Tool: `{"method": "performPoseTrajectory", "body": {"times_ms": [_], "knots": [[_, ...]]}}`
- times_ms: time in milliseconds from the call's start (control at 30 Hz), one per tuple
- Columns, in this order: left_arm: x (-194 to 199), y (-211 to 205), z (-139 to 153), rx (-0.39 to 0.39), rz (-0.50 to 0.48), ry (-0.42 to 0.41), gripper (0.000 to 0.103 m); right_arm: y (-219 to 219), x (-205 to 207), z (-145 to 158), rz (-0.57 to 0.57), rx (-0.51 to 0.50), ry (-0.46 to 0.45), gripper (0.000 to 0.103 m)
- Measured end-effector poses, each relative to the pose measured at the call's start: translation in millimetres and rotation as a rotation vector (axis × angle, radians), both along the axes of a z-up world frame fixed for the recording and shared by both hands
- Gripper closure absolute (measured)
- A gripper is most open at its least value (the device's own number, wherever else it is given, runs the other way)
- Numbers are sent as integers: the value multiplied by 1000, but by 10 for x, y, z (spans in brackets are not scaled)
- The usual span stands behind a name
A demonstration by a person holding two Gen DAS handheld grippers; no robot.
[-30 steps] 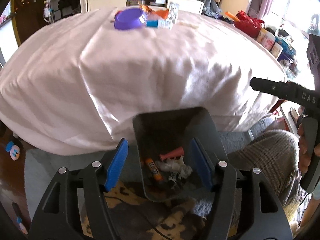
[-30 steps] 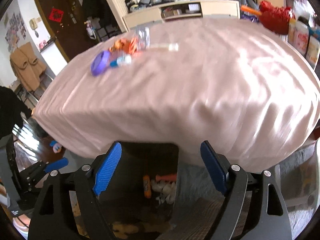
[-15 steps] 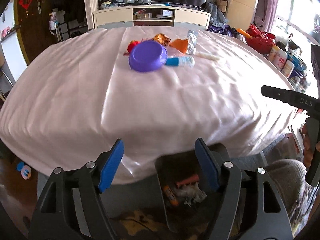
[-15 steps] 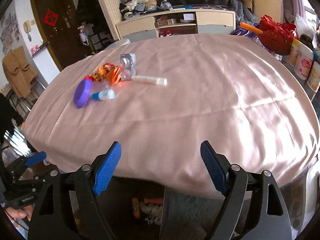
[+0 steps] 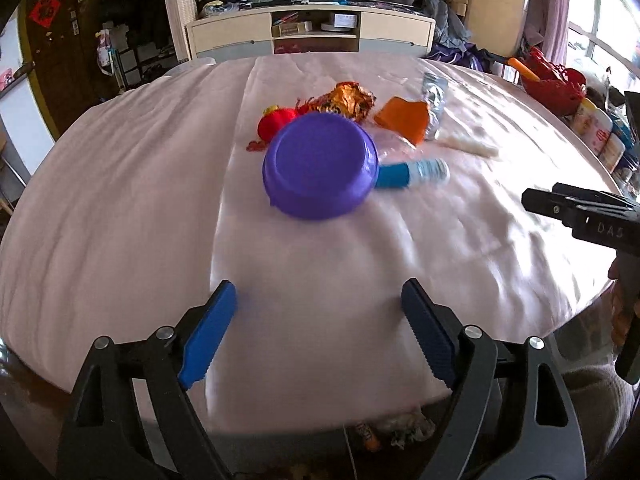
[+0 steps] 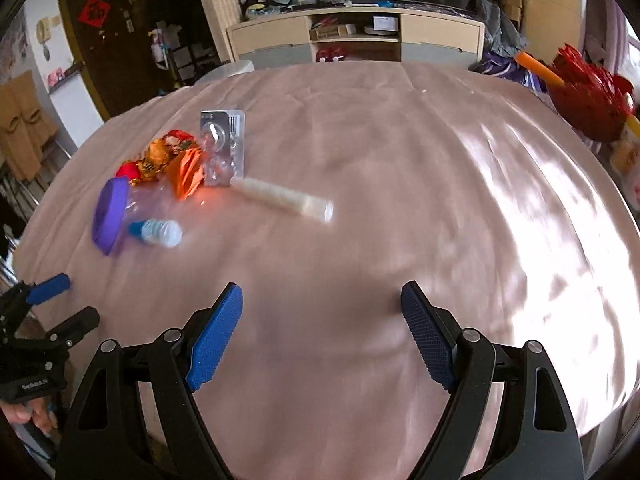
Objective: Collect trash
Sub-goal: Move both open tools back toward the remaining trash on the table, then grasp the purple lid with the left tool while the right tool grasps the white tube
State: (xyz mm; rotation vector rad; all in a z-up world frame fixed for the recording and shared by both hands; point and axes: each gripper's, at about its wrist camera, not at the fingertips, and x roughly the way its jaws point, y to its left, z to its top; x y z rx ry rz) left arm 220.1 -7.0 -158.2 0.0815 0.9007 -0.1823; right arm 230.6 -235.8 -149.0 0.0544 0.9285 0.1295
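Note:
Trash lies in a cluster on the pink tablecloth (image 5: 120, 200): an upturned purple bowl (image 5: 320, 172), a blue-capped small bottle (image 5: 412, 174), an orange wrapper (image 5: 404, 122), a crumpled gold snack bag (image 5: 348, 100), a red item (image 5: 276, 122), a clear blister pack (image 6: 222, 148) and a pale tube (image 6: 284, 198). My left gripper (image 5: 320, 320) is open and empty, over the near table edge, short of the bowl. My right gripper (image 6: 322, 320) is open and empty over bare cloth, right of the cluster. The bin's trash (image 5: 400, 434) peeks below the table edge.
A cabinet (image 6: 352, 36) stands beyond the table. Red baskets (image 6: 592, 96) and jars (image 5: 596, 132) sit at the right. A dark door (image 6: 100, 28) is at the back left. The right gripper's body (image 5: 588, 216) shows at the right of the left wrist view.
Both grippers have risen from over the floor bin to above the table and moved toward the trash cluster. Both stayed open and empty.

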Motion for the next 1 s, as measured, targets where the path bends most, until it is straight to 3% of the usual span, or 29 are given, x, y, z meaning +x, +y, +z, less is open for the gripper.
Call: {"method": "performPoseTrajectory", "body": {"times_ms": [200,600,700,867,1000], "knots": [[350,-34,-30,6,-18,15,9,133,288,-27,46,-72,6,18],[805,-51,11,-38,-30,30,8,361,675,-16,136,-90,11,18],[847,-89,25,-57,-44,27,12,391,724,-9,151,-89,10,19],[853,-94,36,-91,-62,23,29,392,673,28,185,-78,4,44],[816,-97,34,-95,-67,19,29,365,615,51,198,-69,14,63]]}}
